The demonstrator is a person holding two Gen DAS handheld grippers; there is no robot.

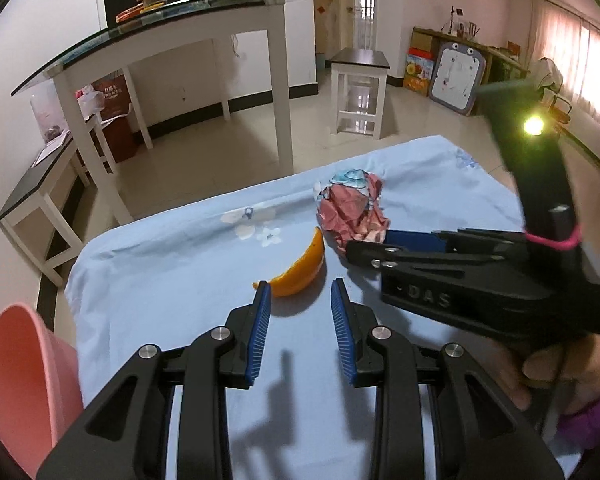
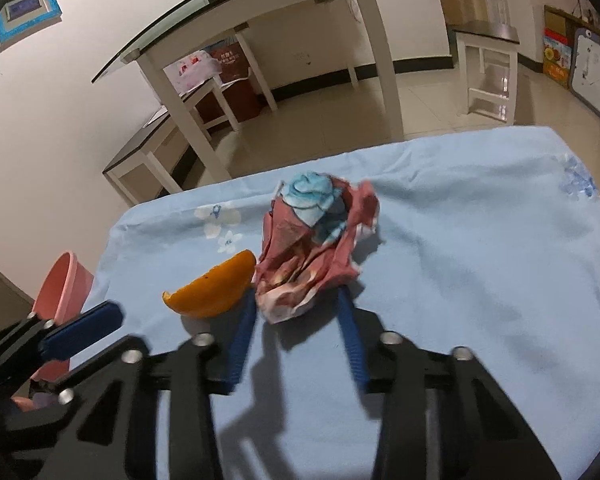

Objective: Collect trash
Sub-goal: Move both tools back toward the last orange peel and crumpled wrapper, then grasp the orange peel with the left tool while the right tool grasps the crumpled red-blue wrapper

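An orange peel wedge (image 1: 300, 271) lies on the light blue cloth (image 1: 179, 280), just beyond my open left gripper (image 1: 300, 296). A crumpled red and blue paper ball (image 1: 354, 210) lies to its right. My right gripper (image 2: 297, 312) is open with its blue fingers on either side of the ball's near end (image 2: 312, 248); I cannot tell if they touch it. The peel (image 2: 213, 290) lies left of the ball. The right gripper shows in the left wrist view (image 1: 380, 250) at the ball's base. The left gripper's blue fingertips (image 2: 87, 328) show at left in the right wrist view.
A pink plastic basin (image 1: 23, 392) stands off the table's left edge, also in the right wrist view (image 2: 63, 288). Beyond the table are a glass-topped white table (image 1: 171, 28), a white stool (image 1: 360, 92), a low bench (image 1: 39, 200) and tiled floor.
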